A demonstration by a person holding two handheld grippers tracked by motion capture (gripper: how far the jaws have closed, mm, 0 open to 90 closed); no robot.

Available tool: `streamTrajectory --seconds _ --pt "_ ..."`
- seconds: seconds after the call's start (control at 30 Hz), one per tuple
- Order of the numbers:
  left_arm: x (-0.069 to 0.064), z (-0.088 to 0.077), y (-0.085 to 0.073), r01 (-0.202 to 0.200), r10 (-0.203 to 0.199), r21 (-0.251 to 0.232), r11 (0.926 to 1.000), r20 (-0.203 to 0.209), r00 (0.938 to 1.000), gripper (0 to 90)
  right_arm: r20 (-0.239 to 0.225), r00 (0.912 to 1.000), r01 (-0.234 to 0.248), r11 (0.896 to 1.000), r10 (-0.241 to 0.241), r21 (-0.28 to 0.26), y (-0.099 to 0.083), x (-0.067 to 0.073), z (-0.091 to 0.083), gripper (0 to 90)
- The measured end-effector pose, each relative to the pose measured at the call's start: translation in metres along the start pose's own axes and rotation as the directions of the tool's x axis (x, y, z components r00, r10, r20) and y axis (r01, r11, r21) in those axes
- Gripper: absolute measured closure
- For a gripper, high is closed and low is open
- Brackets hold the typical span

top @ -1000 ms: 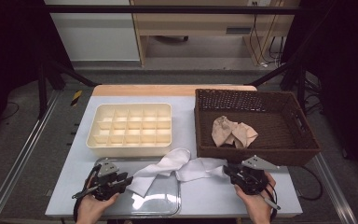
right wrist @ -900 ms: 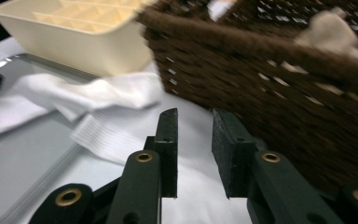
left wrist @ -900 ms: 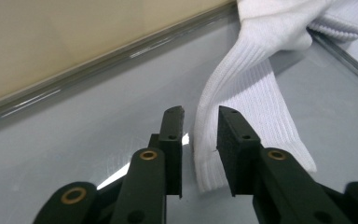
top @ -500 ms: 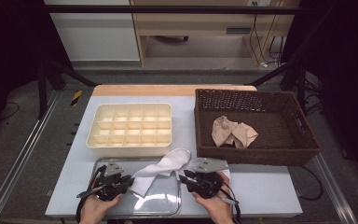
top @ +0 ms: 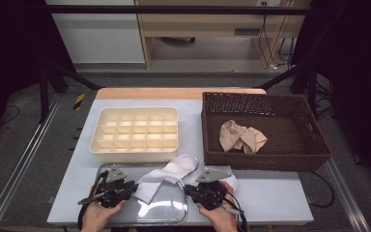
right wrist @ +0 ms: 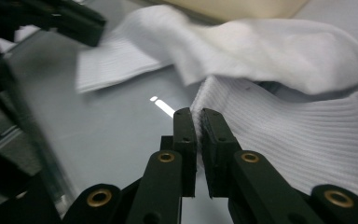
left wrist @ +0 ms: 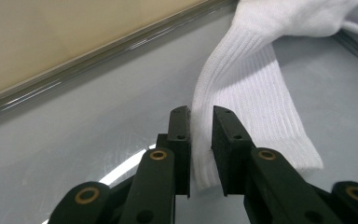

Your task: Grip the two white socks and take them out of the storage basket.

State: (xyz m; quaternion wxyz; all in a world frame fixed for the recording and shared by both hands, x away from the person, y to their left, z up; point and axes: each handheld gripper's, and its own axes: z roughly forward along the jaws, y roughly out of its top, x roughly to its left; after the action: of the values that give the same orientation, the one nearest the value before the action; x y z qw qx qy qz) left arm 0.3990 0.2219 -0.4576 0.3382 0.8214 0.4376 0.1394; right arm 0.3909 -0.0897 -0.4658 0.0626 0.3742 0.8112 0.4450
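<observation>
High view: white sock (top: 171, 175) lies at the near edge of the tabletop (top: 270, 193), draped over the clear tray (top: 166, 212), long axis running from 7 to 1 o'clock. Left tongs (top: 134, 186) sit at the sock's 8 o'clock end, on its ribbed cuff. Right tongs (top: 187, 189) sit at about 4 o'clock of the sock, touching its other ribbed part. Cream divided box (top: 135, 133) at 12 o'clock of the tray. Brown wicker basket (top: 265, 159) at 2 o'clock, beige cloth (top: 243, 137) inside it.

Left gripper view: left tongs (left wrist: 200, 119) clamped on the cuff edge of the white sock (left wrist: 247, 93); fabric pinched between the two black pads, a narrow gap's worth of knit between them. Rest of the sock runs off to 1 o'clock from the tips, resting on the clear tray (left wrist: 74, 135).

Right gripper view: right tongs (right wrist: 198, 116), jaws just been closing, now nearly together and pinching a ribbed fold of the white sock (right wrist: 279, 51). Sock body spreads from 12 to 4 o'clock of the tips. Left tongs (right wrist: 86, 23) visible at 10 o'clock, on the far cuff.
</observation>
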Motion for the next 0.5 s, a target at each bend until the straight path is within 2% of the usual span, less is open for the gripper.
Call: streamTrajectory --seconds 0.1,0.2,0.27,0.33,0.43,0.5 --pt "0.001 -0.001 0.0 0.002 -0.002 -0.003 1.0 -0.005 1.0 76.8 -0.056 0.9984 -0.007 1.0 0.007 -0.009 -0.005 0.012 -0.006 85.0" --pt "0.001 -0.001 0.0 0.005 -0.005 -0.006 1.0 -0.005 1.0 76.5 -0.096 0.9954 -0.009 1.0 0.009 -0.001 -0.009 0.02 0.001 84.1" --pt "0.0 -0.003 0.001 0.01 -0.01 -0.017 0.9998 -0.001 0.9999 76.0 -0.092 0.9958 -0.003 1.0 0.005 0.024 -0.011 0.022 0.009 82.7" --pt "-0.001 -0.004 0.002 0.008 -0.008 -0.024 0.9997 0.005 1.0 75.3 -0.095 0.9954 -0.01 1.0 0.013 0.028 -0.011 0.02 0.013 79.3" --pt "-0.005 -0.008 0.003 0.009 -0.008 -0.046 0.9989 0.016 0.9998 73.2 -0.115 0.9932 -0.021 0.999 0.017 -0.028 -0.007 0.016 0.004 72.6" --pt "-0.008 -0.009 0.003 0.004 -0.003 -0.052 0.9987 0.017 0.9998 72.2 -0.119 0.9926 -0.034 0.997 0.026 -0.069 -0.004 0.012 -0.008 71.7"
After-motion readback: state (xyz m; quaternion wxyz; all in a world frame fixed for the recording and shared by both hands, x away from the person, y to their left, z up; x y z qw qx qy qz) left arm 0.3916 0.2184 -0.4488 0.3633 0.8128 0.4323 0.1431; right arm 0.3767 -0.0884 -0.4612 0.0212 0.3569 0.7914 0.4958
